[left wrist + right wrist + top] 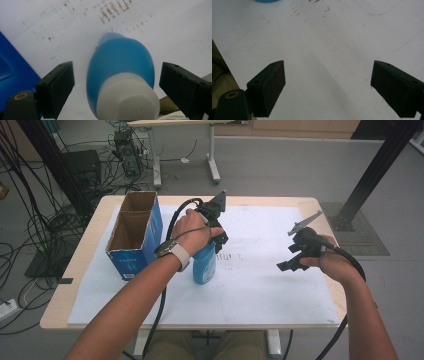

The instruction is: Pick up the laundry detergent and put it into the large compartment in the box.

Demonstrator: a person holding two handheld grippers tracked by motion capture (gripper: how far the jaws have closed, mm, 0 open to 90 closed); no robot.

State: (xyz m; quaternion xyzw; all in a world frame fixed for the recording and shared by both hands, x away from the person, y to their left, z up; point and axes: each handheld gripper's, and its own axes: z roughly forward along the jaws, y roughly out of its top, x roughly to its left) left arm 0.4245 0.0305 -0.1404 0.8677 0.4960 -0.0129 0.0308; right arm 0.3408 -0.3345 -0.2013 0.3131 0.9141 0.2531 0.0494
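A blue plastic bottle [204,265] with a white cap [128,100] stands upright on the white sheet [250,290] near the table's middle. My left gripper [218,237] hovers right over its top, pointing down. In the left gripper view the open jaws stand on either side of the bottle [120,65], with gaps between the pads and the bottle. My right gripper [291,260] is held above the sheet at the right, open, with nothing between its jaws. The bottle's base [265,0] peeks in at the top edge of the right gripper view.
An open blue cardboard box [135,235] stands upright just left of the bottle, and its blue side [12,75] lies close to the left jaw. The sheet [324,50] carries small brown stains. Cables and table legs lie on the floor beyond the table.
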